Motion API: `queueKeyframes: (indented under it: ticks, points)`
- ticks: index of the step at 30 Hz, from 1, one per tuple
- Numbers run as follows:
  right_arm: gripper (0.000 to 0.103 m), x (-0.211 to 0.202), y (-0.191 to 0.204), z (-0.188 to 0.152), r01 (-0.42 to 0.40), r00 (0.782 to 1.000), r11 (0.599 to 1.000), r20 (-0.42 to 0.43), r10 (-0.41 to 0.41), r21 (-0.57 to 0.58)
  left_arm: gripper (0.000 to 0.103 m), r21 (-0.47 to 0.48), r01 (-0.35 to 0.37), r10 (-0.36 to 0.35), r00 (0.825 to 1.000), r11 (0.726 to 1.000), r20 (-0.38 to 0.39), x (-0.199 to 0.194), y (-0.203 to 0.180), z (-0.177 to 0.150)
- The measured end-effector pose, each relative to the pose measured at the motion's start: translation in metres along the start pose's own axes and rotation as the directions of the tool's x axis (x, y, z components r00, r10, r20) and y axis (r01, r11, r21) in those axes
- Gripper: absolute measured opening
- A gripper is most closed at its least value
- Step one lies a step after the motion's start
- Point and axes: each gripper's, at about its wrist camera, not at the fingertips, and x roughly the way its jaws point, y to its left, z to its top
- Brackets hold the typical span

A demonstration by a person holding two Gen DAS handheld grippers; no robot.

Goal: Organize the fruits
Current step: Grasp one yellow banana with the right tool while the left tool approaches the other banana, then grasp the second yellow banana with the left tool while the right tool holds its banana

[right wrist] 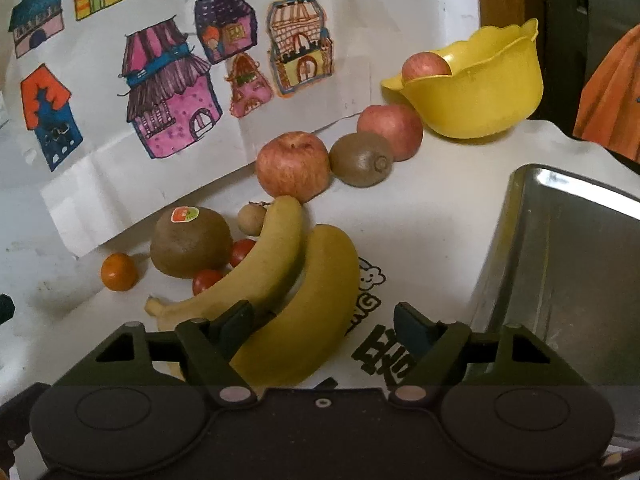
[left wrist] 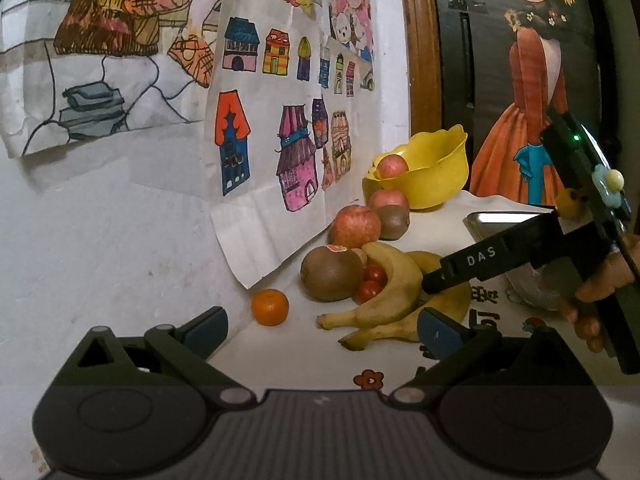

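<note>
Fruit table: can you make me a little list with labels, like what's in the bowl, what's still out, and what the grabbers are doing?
bowl: yellow bowl with one apple in it
tray: metal tray, nothing seen in it
fruit still out: two bananas, two apples, two kiwis, small orange, cherry tomatoes
right gripper: open, astride a banana
left gripper: open, holding nothing

We record children's drawings of coloured houses taped to the white wall, up beyond the left fingers in both wrist views, with a larger sheet showing a figure in brown and orange higher still. A dark panel bearing a painted figure in an orange dress stands far ahead of the right finger, next to a brown wooden frame. The white table covering carries black printed characters just ahead of the right finger.
</note>
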Motion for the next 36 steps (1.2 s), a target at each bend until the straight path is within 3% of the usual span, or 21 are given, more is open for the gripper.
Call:
queueKeyframes:
  ticks: [8,12,21,27,32,36]
  points:
    - [0.077,0.005,-0.01,0.002,-0.06,0.997,0.998,-0.037,0.061,0.027,0.103,-0.022,0.004,-0.004,1.0,1.0,0.003,0.004,0.001,0.003]
    - [0.057,0.004,-0.011,0.004,-0.115,0.992,0.993,-0.05,0.116,0.035,0.103,-0.023,-0.002,0.002,1.0,1.0,0.005,0.0,0.0,0.003]
    - [0.057,-0.008,-0.008,-0.002,-0.137,0.986,0.991,-0.097,0.136,-0.003,0.103,-0.026,0.0,0.0,1.0,1.0,-0.003,-0.004,0.001,0.003]
    - [0.053,-0.042,-0.01,-0.028,-0.191,0.973,0.98,-0.143,0.183,-0.048,0.103,0.024,0.067,-0.067,0.998,0.997,-0.021,0.02,-0.007,0.009]
    - [0.05,-0.066,-0.01,-0.045,-0.202,0.972,0.977,-0.138,0.191,-0.071,0.102,0.049,0.147,-0.143,0.986,0.988,-0.081,0.058,-0.014,0.018]
    - [0.051,-0.069,-0.005,-0.047,-0.183,0.978,0.979,-0.115,0.172,-0.094,0.091,0.065,0.174,-0.164,0.978,0.983,-0.13,0.083,-0.018,0.021]
